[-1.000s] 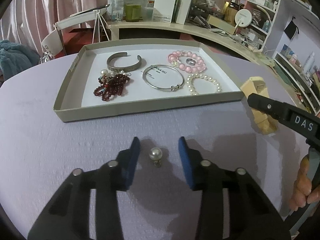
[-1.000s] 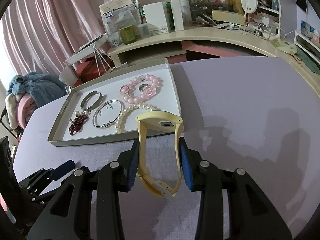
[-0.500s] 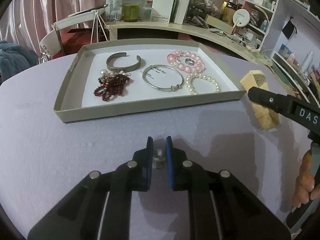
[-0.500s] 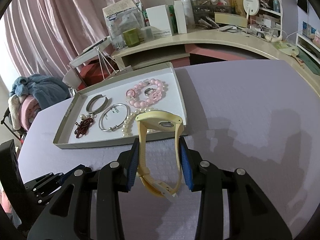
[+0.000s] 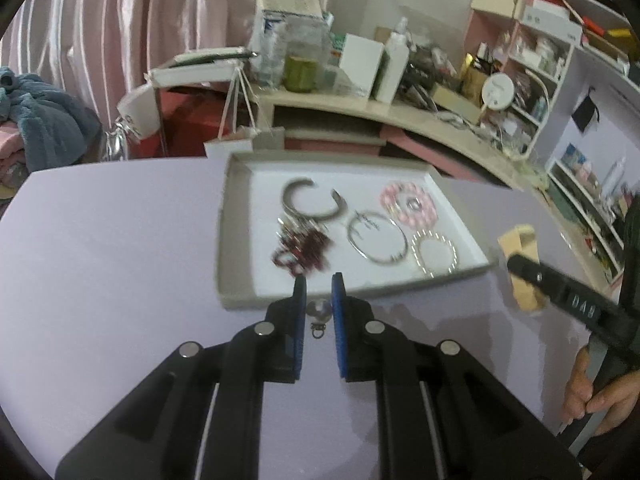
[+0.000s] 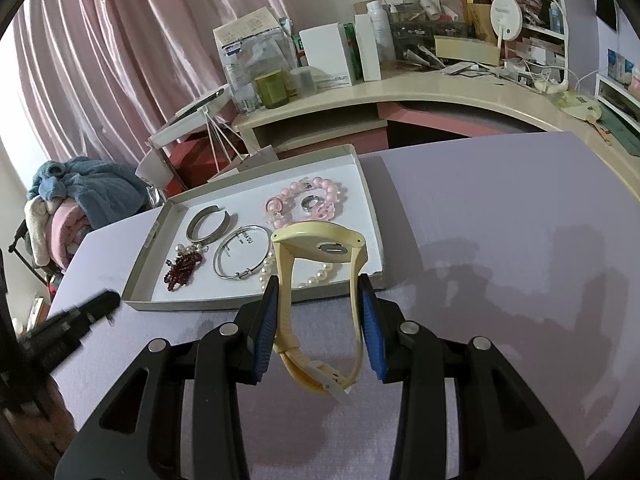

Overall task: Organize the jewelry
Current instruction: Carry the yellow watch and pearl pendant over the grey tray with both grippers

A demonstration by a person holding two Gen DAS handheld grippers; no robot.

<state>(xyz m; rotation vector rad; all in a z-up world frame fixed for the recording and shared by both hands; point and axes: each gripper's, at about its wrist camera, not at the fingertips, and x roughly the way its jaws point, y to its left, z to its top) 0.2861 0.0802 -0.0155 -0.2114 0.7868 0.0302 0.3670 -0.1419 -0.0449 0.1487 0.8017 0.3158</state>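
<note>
Pink pleated curtains (image 6: 100, 52) hung behind, a curved cream desk (image 6: 420, 96) stood cluttered, lavender table (image 6: 500, 208) lay in front, pink shelving (image 5: 540, 60) rose at right.

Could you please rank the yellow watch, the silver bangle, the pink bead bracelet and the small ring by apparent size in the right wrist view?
1. yellow watch, though it sits nearest the camera, which inflates it.
2. pink bead bracelet and silver bangle look alike; unranked.
3. small ring, clearly smallest.

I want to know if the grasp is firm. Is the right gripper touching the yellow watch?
Touching. The right wrist view shows both blue pads of the right gripper pressed against the strap sides of the yellow watch, with no gap.
</note>
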